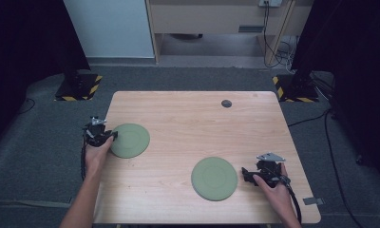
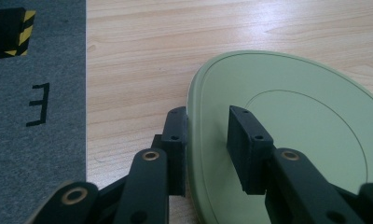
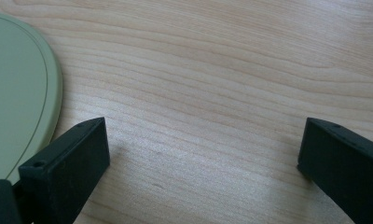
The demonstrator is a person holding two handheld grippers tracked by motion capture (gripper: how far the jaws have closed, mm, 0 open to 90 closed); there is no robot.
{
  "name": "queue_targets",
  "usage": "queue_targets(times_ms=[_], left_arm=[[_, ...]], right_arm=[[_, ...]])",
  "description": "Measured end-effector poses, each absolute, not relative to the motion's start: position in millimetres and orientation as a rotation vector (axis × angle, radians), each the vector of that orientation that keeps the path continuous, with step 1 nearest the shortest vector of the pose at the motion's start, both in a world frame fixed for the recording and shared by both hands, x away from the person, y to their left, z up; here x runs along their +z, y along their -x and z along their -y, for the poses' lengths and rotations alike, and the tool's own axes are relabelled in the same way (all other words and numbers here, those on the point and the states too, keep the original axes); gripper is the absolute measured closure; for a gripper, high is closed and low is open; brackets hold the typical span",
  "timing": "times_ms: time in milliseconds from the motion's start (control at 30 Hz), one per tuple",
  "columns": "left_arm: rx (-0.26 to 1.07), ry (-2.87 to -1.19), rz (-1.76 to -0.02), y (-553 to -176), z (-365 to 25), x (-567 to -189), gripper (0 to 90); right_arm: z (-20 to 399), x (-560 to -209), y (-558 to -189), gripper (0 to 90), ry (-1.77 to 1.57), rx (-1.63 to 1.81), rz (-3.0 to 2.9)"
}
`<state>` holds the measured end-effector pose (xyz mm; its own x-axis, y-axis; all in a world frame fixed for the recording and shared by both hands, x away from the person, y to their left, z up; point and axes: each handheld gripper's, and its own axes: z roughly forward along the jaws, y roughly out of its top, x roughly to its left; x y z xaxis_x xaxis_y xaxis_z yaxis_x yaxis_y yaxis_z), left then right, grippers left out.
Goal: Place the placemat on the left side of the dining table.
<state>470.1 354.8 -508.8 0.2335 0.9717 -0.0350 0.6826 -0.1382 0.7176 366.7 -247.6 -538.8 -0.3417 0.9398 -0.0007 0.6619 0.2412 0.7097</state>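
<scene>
Black hand-held gripper (image 1: pixel 113 136) jaws, brass-ringed pivots, possibly trailing black cables.

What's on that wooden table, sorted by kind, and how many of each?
Green plates: 2, one at the left, one at the right
Small dark round disc: 1
Hand-held grippers: 2, left, right
Total: 5

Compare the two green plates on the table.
The left plate sits farther back near the table's left edge, its rim between the left gripper's jaws. The right plate lies nearer the person, apart from the open right gripper. Both are round, flat, pale green.
</scene>
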Motion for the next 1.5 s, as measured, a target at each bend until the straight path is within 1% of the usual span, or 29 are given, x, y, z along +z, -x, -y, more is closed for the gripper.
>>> queue_targets(times_ms=[133, 233, 300, 367, 433, 533, 667, 800, 867, 967, 1000, 1200, 1500], left_arm=[[0.601, -1.886, -1.538, -472.4, -353.9, -509.8, 66.8], [0.636, -1.917, -1.541, -473.5, -352.9, -509.9, 64.8], [0.641, -1.901, -1.533, -473.7, -352.5, -508.8, 63.9], [0.657, -1.907, -1.53, -474.1, -351.2, -507.2, 60.4], [0.656, -1.909, -1.527, -474.7, -350.2, -505.1, 59.4], [0.672, -1.9, -1.522, -475.3, -349.0, -502.8, 54.2], [0.693, -1.918, -1.513, -477.7, -344.6, -499.6, 40.7], [0.683, -1.92, -1.497, -480.0, -339.1, -497.1, 27.3], [0.666, -1.936, -1.493, -482.1, -335.1, -495.9, 17.3], [0.654, -1.918, -1.497, -482.7, -331.4, -493.7, 9.3], [0.632, -1.921, -1.5, -483.6, -329.9, -493.7, 5.7], [0.572, -1.936, -1.487, -483.8, -321.7, -495.5, 3.1], [0.551, -1.964, -1.496, -478.9, -308.1, -493.2, 3.6]], right_arm=[[247.6, -538.9, -366.8, 2.2, -1.463, 0.871, -2.089], [247.6, -538.9, -366.7, 2.2, -1.464, 0.871, -2.089], [247.5, -538.9, -366.7, 2.2, -1.464, 0.871, -2.089], [247.6, -538.9, -366.7, 2.2, -1.464, 0.871, -2.089], [247.6, -538.9, -366.8, 2.2, -1.463, 0.871, -2.089], [247.6, -538.9, -366.7, 2.2, -1.464, 0.871, -2.089], [247.6, -538.9, -366.7, 2.2, -1.463, 0.871, -2.089], [247.6, -538.9, -366.8, 2.2, -1.463, 0.871, -2.089], [247.6, -538.9, -366.8, 2.2, -1.464, 0.871, -2.089], [247.6, -538.9, -366.8, 2.2, -1.464, 0.87, -2.089], [247.6, -538.9, -366.8, 2.2, -1.464, 0.871, -2.089], [247.7, -538.8, -366.1, 2.2, -1.468, 0.868, -2.088], [247.7, -538.8, -366.2, 2.0, -1.469, 0.867, -2.088]])
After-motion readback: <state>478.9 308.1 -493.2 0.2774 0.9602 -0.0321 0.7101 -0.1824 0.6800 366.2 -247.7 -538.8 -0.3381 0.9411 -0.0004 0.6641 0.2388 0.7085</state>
